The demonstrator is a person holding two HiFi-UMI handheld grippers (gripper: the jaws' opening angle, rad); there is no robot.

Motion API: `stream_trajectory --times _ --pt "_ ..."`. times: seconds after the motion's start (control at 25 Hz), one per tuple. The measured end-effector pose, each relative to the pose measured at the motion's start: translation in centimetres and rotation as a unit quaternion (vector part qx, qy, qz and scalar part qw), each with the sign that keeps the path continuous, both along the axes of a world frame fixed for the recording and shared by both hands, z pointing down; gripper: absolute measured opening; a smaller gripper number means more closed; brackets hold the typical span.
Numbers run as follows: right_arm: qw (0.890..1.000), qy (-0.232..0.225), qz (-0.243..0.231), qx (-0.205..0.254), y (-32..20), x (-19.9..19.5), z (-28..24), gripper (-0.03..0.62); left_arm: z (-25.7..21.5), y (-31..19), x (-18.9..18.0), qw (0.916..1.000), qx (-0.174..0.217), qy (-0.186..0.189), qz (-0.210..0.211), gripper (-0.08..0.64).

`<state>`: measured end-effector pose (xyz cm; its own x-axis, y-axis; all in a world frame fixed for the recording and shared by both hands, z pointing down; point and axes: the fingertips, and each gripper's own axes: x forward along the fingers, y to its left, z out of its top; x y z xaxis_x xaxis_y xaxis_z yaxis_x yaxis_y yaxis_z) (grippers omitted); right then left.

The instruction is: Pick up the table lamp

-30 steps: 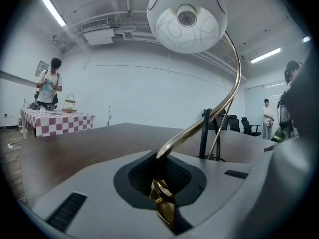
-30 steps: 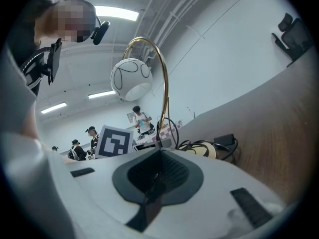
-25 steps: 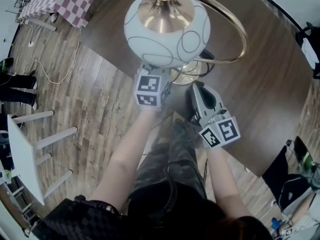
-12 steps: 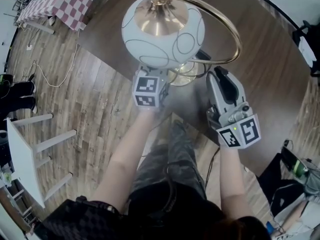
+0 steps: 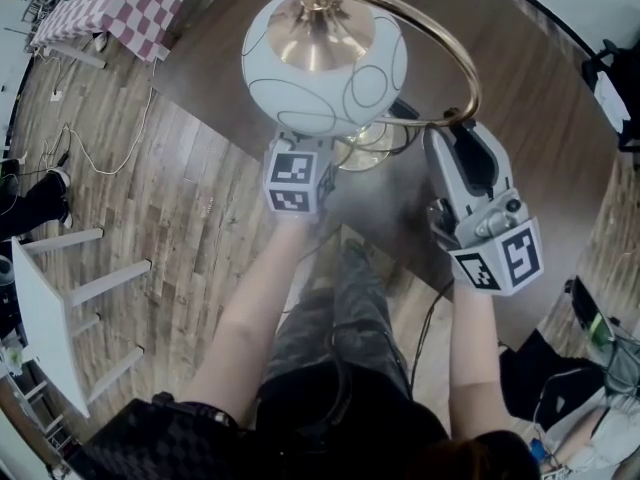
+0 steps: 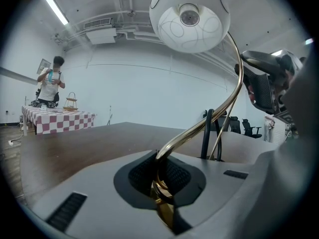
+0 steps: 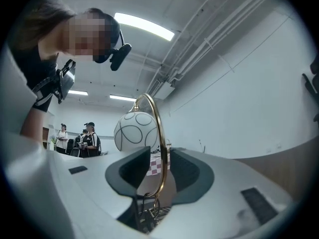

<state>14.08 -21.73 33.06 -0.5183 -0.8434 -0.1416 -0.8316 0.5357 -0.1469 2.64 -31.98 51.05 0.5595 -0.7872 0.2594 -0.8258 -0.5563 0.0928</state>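
My right gripper [image 5: 462, 133] has climbed from the near edge of the bench [image 5: 540, 98], where it sat closed a second ago, up to the lower right sweep of the lamp's brass arc [image 5: 455, 58]. Its jaws are opening, and the arc runs through the gap without either pad pressing on it. My left gripper [image 6: 160, 185] has not moved and stays clamped on the brass stem just above the base [image 5: 372, 150]. The lamp [image 5: 322, 63] stands upright near the bench's front edge with its long axis vertical. The arc rises on the right and curls over, hanging the white globe [image 6: 189, 19] above the base.
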Motion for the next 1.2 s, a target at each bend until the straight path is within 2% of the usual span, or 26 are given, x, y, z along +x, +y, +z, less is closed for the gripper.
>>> stream_trajectory --times 0.2,0.88,1.2 --pt "1.0 0.008 -0.026 0.014 -0.5 -0.5 -1.7 0.127 0.1 0.0 0.0 1.0 -0.001 0.0 0.001 0.002" --pt "0.997 0.023 -0.067 0.034 -2.1 -1.7 -5.8 0.107 0.1 -0.3 0.3 1.0 -0.003 0.003 0.002 0.002" --pt "0.996 0.039 -0.076 0.03 -2.3 -2.1 -7.0 0.019 0.0 -0.2 0.2 1.0 -0.003 0.004 0.004 0.002"
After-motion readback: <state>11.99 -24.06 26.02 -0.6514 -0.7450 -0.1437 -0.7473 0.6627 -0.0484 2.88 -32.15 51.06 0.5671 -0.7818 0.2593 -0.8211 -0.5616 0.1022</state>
